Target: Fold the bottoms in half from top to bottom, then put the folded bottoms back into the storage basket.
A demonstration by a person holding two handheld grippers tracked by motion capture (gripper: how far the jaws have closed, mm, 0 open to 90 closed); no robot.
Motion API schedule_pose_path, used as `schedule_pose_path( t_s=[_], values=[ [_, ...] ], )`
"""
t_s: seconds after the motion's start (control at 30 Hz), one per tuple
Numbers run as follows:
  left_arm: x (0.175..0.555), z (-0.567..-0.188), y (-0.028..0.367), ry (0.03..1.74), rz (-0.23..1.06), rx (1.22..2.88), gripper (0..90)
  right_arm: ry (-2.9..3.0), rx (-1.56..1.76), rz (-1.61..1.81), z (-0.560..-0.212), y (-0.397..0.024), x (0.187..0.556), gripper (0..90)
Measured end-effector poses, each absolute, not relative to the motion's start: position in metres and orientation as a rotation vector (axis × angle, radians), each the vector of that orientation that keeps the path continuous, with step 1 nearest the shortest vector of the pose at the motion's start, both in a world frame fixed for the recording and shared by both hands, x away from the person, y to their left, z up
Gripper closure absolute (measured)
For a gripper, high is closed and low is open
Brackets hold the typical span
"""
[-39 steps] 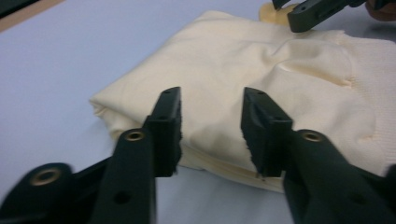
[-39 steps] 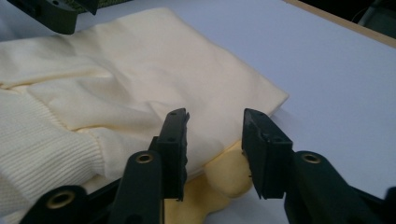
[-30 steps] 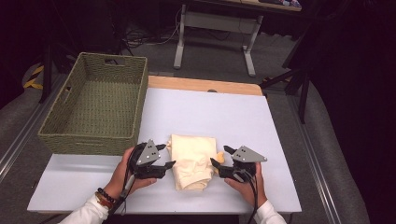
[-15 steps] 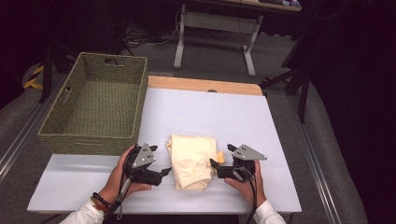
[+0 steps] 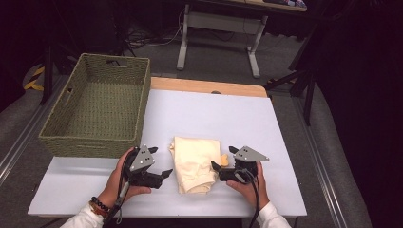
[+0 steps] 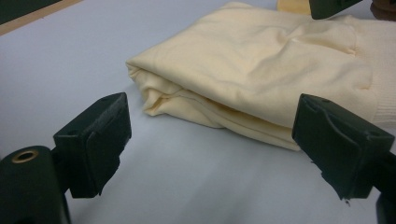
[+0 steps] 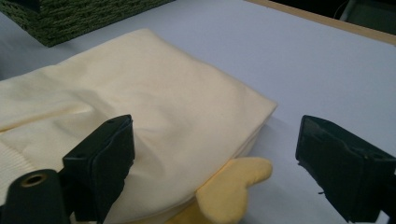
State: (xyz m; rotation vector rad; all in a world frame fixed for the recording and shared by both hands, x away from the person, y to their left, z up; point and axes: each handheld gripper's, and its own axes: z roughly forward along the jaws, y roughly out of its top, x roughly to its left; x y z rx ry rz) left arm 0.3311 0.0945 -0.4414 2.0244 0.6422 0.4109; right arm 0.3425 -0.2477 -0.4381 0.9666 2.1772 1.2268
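Both claws have just been opening and have let go of the folded cloth.
Cloth lies on the bench between left claw and right claw, jaws apart; a careless regrip could undo the fold.

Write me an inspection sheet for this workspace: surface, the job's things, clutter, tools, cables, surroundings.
Surface: pale table, wooden strip along its far edge.
Job's things: folded cream garment lying flat near the front edge; a yellow tab pokes out from under it.
Clutter: nothing seen.
Tools: left tool open, just beside the garment's left edge; right tool open at the garment's right edge. Both have just been opening; neither grips the cloth.
Cables: one trails from the right tool past the wrist.
Surroundings: green woven basket, empty, on the table's left; desk legs and dark floor behind.
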Motion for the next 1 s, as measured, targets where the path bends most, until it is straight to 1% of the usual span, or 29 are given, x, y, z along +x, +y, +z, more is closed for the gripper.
schedule_pose_path(
  t_s=[0.17,0.27,0.4,0.43,0.47,0.57,0.77,0.83,0.93,1.0],
  values=[
    [0.332,-0.442,0.092,0.651,0.395,2.023,12.9,2.185,0.977,1.225,-0.439,-0.247,0.343,12.6],
    [0.336,-0.442,0.085,0.674,0.352,2.008,12.9,2.204,0.985,1.226,-0.441,-0.243,0.344,12.5],
    [0.345,-0.444,0.075,0.736,0.261,1.973,12.9,2.226,1.005,1.224,-0.443,-0.240,0.347,11.9],
    [0.345,-0.444,0.075,0.736,0.261,1.973,13.0,2.234,1.013,1.227,-0.444,-0.239,0.347,11.8],
    [0.351,-0.448,0.067,0.776,0.230,1.982,13.0,2.243,1.024,1.228,-0.445,-0.238,0.348,11.2],
    [0.356,-0.457,0.058,0.827,0.169,2.015,12.8,2.273,1.068,1.235,-0.448,-0.236,0.350,10.9],
    [0.365,-0.464,0.055,0.941,0.024,2.037,11.8,2.356,1.222,1.246,-0.458,-0.234,0.358,9.9],
    [0.368,-0.467,0.056,0.974,-0.072,2.021,14.0,2.397,1.241,1.247,-0.459,-0.233,0.360,10.4],
    [0.369,-0.466,0.055,0.961,-0.086,2.031,14.5,2.442,1.260,1.247,-0.460,-0.231,0.364,11.1],
    [0.370,-0.467,0.054,0.929,-0.120,2.031,19.9,2.473,1.232,1.248,-0.460,-0.228,0.365,12.9]
  ],
)
